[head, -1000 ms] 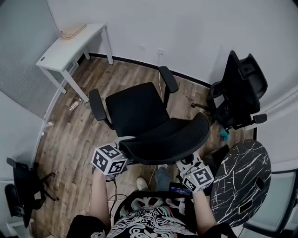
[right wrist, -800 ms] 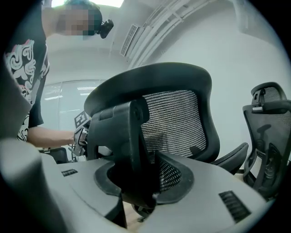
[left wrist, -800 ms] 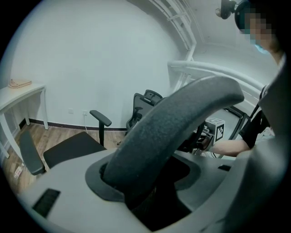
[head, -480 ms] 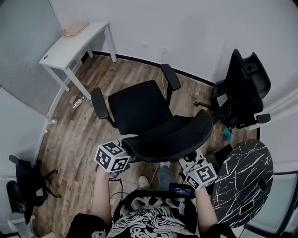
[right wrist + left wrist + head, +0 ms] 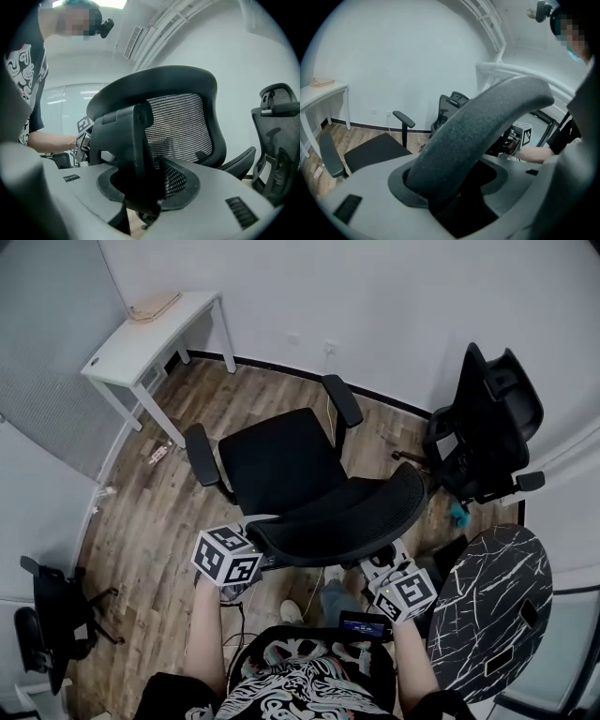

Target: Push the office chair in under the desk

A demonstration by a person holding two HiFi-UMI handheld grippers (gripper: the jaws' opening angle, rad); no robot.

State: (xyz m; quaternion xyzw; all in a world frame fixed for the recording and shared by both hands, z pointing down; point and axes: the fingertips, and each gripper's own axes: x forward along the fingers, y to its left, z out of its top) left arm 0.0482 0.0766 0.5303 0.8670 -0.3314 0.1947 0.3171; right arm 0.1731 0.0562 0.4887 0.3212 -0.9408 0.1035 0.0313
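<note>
L hand-held gripper, jaws just eased wider, & R hand-held gripper each grasp the smooth curved backrest rim of the black mesh-backed office chair.

No legible text, brand, number or sign appears anywhere in the room. The only printed marks are black-and-white square code patterns on the cube of the left hand-held gripper and on the cube of the right hand-held gripper; these carry no letters or digits. The person's dark shirt bears a white graphic print in which no words can be made out.
</note>
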